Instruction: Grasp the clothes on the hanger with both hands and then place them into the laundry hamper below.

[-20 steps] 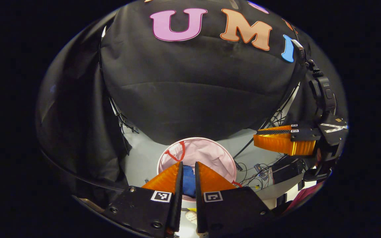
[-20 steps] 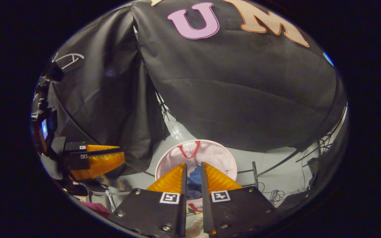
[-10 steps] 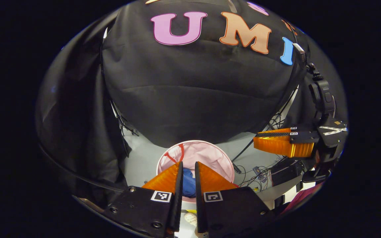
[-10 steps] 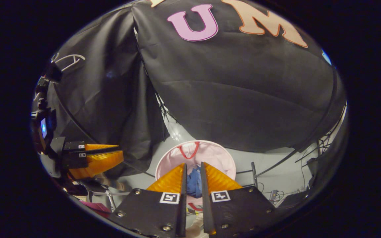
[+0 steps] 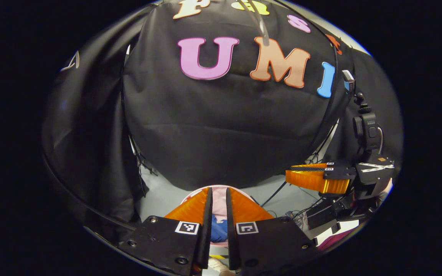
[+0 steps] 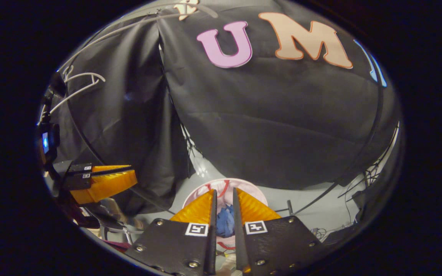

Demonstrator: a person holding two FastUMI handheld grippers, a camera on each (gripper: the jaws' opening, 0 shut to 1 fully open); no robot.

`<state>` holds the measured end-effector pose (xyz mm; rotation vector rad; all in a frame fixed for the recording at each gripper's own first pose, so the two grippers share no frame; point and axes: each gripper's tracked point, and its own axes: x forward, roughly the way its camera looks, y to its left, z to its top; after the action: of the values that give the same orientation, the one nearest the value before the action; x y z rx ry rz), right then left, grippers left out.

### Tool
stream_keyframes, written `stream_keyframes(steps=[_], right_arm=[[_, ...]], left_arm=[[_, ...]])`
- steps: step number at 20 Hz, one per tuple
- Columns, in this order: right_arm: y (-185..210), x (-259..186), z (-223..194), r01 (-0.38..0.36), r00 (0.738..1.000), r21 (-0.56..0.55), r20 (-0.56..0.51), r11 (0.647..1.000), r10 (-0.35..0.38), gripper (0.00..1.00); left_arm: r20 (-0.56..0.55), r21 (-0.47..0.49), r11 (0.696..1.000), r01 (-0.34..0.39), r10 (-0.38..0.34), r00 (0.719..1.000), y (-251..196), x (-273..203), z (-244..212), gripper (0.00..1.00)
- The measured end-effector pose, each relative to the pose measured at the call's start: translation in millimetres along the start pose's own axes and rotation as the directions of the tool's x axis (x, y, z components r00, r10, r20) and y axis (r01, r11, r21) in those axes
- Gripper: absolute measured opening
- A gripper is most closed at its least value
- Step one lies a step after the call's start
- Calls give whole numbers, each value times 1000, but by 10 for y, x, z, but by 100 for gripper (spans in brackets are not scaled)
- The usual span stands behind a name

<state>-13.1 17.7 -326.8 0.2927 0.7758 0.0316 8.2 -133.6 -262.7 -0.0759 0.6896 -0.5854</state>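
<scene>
Blue clothes (image 6: pixel 225 226) are seen lying inside the pink laundry hamper (image 6: pixel 260 196) on the grey floor (image 6: pixel 320 214), below both tools. The left tool (image 5: pixel 218 192) and the right tool (image 6: pixel 223 193) are each held above the hamper with fingers nearly closed, a narrow gap left, nothing gripped. A white hanger (image 6: pixel 79 82) hangs by the black curtain.

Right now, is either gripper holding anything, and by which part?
Nothing is held. The left gripper and right gripper have their fingers nearly together with nothing between them. The blue clothes lie in the pink hamper below.
</scene>
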Motion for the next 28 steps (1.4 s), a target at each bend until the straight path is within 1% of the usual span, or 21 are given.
stream_keyframes(steps=[4, 6, 8, 11, 12, 16, 17, 18, 23, 24, 25, 27, 28], right_arm=[[17, -310, 524, 1, 991, 16, 131, 1000, -3, 21], [5, -481, 832, 13, 979, -1, 206, 1000, -13, 21], [16, -684, 1162, 28, 958, -22, 285, 999, -20, 21], [28, -1003, 1630, 51, 916, -45, 400, 998, -29, 20], [30, -1099, 1763, 61, 900, -52, 434, 997, -32, 20], [48, -1540, 2166, 96, 830, -66, 556, 993, -43, 20], [64, -1643, 2255, 110, 811, -72, 583, 991, -48, 20], [70, -1746, 2337, 123, 793, -77, 607, 989, -52, 20], [115, -2187, 2637, 147, 712, -58, 699, 987, -65, 21], [104, -2228, 2674, 148, 701, -49, 709, 988, -70, 21], [100, -2271, 2689, 148, 695, -40, 715, 988, -75, 21], [50, -2360, 2703, 154, 680, -19, 728, 988, -92, 21], [17, -2375, 2718, 163, 673, -10, 732, 987, -104, 21]], left_arm=[[109, 14, 1000, 21, -22, 994, -141, -162, 431, 21], [168, 27, 999, 21, -26, 985, -179, -280, 688, 21], [235, 38, 999, 27, -35, 971, -259, -408, 1020, 21], [344, 66, 998, 23, -44, 938, -350, -583, 1467, 21], [385, 74, 997, 19, -46, 922, -369, -624, 1614, 14], [522, 79, 996, 32, -68, 850, -445, -941, 2075, 14], [551, 81, 996, 37, -76, 831, -387, -1103, 2135, 20], [571, 87, 995, 39, -82, 817, -332, -1244, 2160, 13], [646, 103, 995, 14, -78, 759, -421, -1553, 2507, 13], [657, 106, 994, 1, -71, 750, -422, -1607, 2549, 20], [664, 113, 994, -3, -74, 744, -432, -1634, 2586, 13], [679, 131, 991, -3, -87, 729, -517, -1743, 2639, 28], [682, 135, 991, -11, -85, 727, -529, -1772, 2651, 27]])
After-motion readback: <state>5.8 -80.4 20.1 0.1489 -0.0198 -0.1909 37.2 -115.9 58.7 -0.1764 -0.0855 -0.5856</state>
